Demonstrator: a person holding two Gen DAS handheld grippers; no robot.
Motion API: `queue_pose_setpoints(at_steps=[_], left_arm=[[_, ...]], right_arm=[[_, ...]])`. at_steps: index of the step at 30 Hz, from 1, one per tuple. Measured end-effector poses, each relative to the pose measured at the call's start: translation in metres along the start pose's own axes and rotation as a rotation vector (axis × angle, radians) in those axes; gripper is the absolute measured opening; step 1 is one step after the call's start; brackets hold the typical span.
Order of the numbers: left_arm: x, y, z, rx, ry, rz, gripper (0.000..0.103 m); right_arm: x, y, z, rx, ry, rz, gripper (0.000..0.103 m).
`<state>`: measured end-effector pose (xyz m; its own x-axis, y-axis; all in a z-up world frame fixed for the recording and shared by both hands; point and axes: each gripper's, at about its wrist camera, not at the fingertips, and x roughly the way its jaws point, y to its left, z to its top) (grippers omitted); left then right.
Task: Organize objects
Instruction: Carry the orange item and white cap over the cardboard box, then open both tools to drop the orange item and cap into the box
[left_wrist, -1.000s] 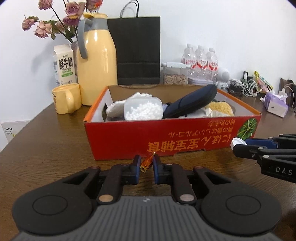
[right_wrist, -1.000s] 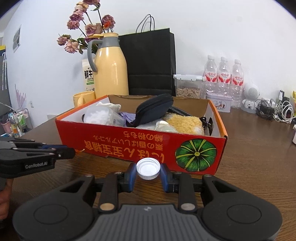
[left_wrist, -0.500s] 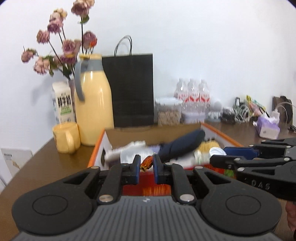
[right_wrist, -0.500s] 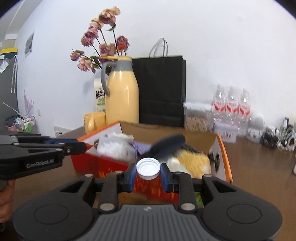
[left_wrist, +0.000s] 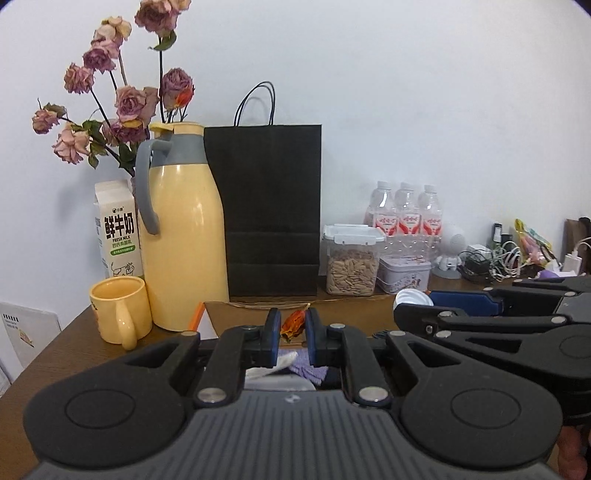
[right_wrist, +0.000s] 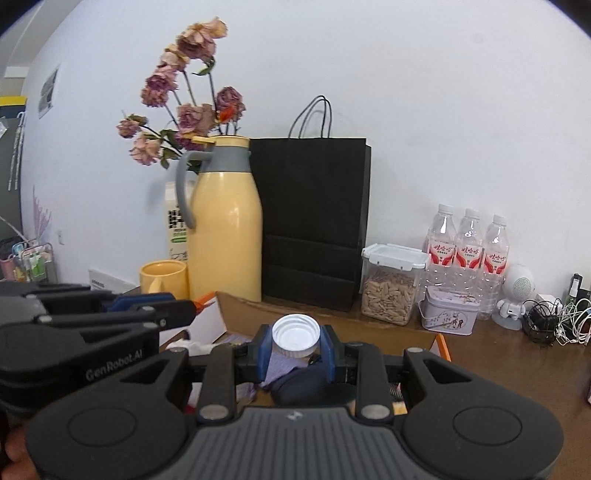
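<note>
Orange was what you had pinched in your left gripper (left_wrist: 291, 330): a small crumpled orange wrapper (left_wrist: 294, 325), clamped tight between the blue pads, held above the near end of the cardboard box (left_wrist: 332, 312). Your right gripper (right_wrist: 295, 345) was closed on a white bottle cap (right_wrist: 295, 336), open side facing the camera, the pads pressing on both sides of its rim. You had both tools side by side over the box; from the left wrist view the right one reached in from the right with the cap showing at its tip, and from the right wrist view the left one came in from the left.

Below your fingers you could see a dark pouch (right_wrist: 306, 386), a purple cloth (right_wrist: 280, 363) and some white tissue (right_wrist: 192, 347) lying inside the box. Behind it, along the wall, you had a yellow thermos jug (left_wrist: 181, 236) with a yellow mug (left_wrist: 120, 314) just beside it, a milk carton (left_wrist: 116, 229), dried roses (left_wrist: 122, 99), a black paper bag (left_wrist: 269, 210), a clear container of seeds (left_wrist: 352, 264), a small tin (left_wrist: 404, 273) and three water bottles (left_wrist: 404, 210). All of it stood on a brown wooden table (right_wrist: 517, 362).
</note>
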<state>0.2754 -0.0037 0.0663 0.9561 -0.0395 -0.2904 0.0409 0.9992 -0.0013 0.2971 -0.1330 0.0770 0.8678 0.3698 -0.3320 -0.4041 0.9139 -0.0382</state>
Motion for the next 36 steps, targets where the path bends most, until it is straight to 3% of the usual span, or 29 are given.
queue_pose_setpoints(at_steps=[10, 19, 20, 21, 22, 24, 25, 27, 36], left_arm=[[0.045, 0.014, -0.004, -0.045, 0.072, 0.032, 0.015], [0.048, 0.015, -0.008, -0.03, 0.08, 0.05, 0.018], [0.047, 0.016, -0.008, -0.028, 0.079, 0.056, 0.028], [0.047, 0.017, -0.007, -0.031, 0.077, 0.065, 0.046], [0.046, 0.019, -0.007, -0.036, 0.071, 0.076, 0.057], [0.044, 0.021, -0.005, -0.034, 0.061, 0.096, 0.1], [0.043, 0.022, -0.004, -0.03, 0.045, 0.121, 0.103], [0.041, 0.023, -0.003, -0.024, 0.024, 0.155, 0.103], [0.045, 0.026, -0.002, -0.031, 0.064, 0.194, 0.103]], right_arm=[[0.037, -0.021, 0.001, 0.052, 0.03, 0.011, 0.027], [0.041, -0.026, -0.008, 0.059, 0.064, 0.008, 0.028], [0.04, -0.026, -0.009, 0.059, 0.064, 0.005, 0.034], [0.039, -0.027, -0.009, 0.062, 0.063, 0.001, 0.048], [0.037, -0.028, -0.009, 0.065, 0.06, -0.007, 0.056], [0.034, -0.03, -0.009, 0.068, 0.05, -0.023, 0.078], [0.033, -0.032, -0.008, 0.071, 0.048, -0.03, 0.083], [0.032, -0.035, -0.007, 0.086, 0.044, -0.053, 0.103], [0.033, -0.041, -0.007, 0.118, 0.061, -0.065, 0.103]])
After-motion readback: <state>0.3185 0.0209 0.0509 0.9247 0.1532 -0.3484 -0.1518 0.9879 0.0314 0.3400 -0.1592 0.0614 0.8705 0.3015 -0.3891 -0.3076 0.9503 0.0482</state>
